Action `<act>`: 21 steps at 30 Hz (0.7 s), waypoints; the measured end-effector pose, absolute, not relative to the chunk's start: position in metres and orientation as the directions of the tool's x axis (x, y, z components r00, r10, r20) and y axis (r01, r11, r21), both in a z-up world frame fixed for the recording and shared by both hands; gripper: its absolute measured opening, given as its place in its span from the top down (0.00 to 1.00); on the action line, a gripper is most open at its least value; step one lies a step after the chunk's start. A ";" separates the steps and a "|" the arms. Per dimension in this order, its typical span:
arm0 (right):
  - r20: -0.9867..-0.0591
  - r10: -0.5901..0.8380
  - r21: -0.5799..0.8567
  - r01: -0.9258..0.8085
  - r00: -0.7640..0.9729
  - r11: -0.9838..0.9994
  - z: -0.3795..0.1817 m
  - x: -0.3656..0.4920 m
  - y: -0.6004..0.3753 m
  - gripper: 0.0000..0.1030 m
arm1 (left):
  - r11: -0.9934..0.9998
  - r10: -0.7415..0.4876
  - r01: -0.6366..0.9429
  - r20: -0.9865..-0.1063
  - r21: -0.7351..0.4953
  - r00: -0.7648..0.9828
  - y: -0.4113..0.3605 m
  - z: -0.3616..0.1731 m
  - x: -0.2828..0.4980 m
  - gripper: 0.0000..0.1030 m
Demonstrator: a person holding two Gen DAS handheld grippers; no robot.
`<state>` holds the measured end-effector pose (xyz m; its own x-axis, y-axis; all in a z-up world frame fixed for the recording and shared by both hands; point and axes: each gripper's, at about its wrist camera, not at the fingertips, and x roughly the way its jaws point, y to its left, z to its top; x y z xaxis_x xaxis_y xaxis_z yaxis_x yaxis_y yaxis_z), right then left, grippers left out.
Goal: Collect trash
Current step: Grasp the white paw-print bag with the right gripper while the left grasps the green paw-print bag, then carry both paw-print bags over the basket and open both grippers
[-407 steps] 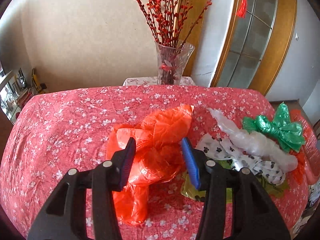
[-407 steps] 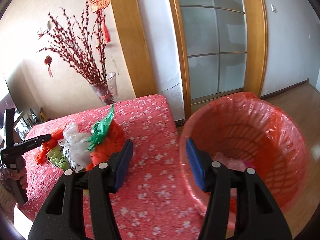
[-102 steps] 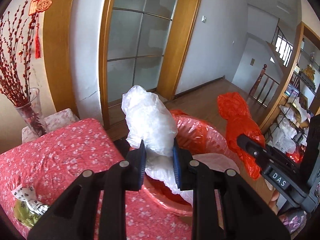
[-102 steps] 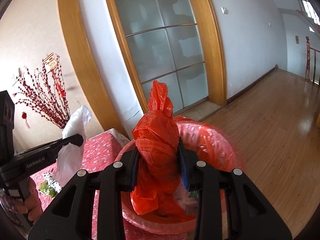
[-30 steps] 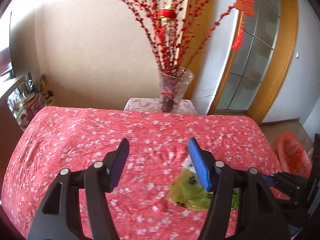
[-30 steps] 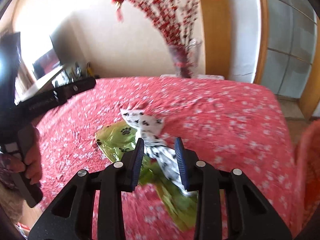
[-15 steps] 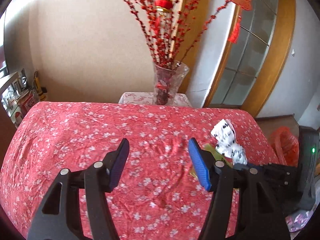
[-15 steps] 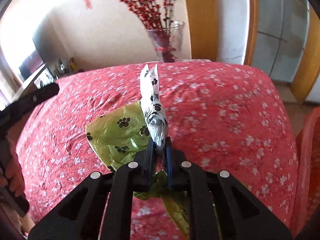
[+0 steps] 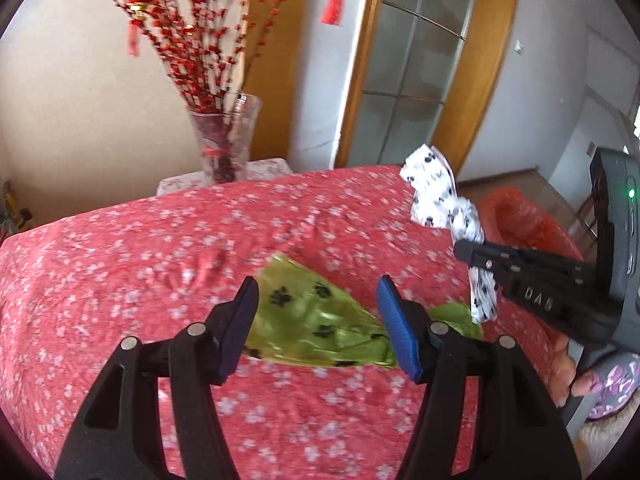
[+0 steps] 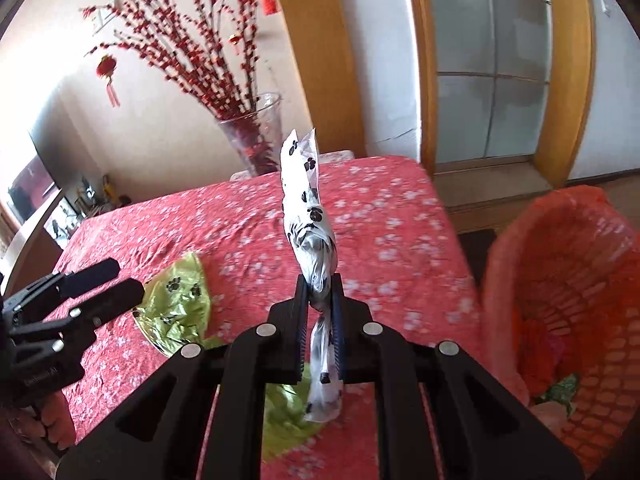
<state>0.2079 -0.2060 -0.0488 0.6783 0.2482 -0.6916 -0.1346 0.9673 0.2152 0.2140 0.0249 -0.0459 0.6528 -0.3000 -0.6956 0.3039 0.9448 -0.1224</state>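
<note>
My right gripper (image 10: 320, 300) has squeezed shut on the white paw bag (image 10: 306, 216) and lifted it. The red bags are gone from the table (image 9: 120, 248); only the green bag (image 9: 312, 320) is left.

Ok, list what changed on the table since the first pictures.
The orange, clear and green-bow bags left the table for the basket. The right gripper closed its jaws on the white paw-print bag and lifted it. The left gripper hovers open over the green paw-print bag, unmoved like the vase.

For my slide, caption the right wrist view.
Right tongs pinch white bag above table, beside basket.
</note>
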 end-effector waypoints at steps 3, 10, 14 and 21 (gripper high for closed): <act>-0.692 0.230 0.220 -0.103 0.684 0.970 -0.052 0.202 -0.223 0.89 | 0.933 -0.324 0.333 -0.719 -0.135 0.615 0.011 -0.055 0.213 0.41; -0.684 0.218 0.234 -0.073 0.696 0.969 -0.049 0.185 -0.242 0.89 | 0.934 -0.273 0.347 -0.789 -0.081 0.551 -0.016 -0.083 0.208 0.41; -0.678 0.218 0.236 -0.072 0.702 0.969 -0.046 0.180 -0.245 0.89 | 0.935 -0.210 0.353 -0.795 0.005 0.569 -0.035 -0.094 0.205 0.44; -0.669 0.217 0.247 -0.063 0.711 0.967 -0.046 0.176 -0.250 0.89 | 0.943 -0.240 0.330 -0.788 -0.050 0.567 -0.044 -0.094 0.224 0.82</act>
<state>0.1762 -0.2499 -0.0456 0.7106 0.2171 -0.6692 -0.0626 0.9669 0.2473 0.2237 -0.0439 -0.0942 0.5671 -0.2404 -0.7878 0.3298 0.9427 -0.0502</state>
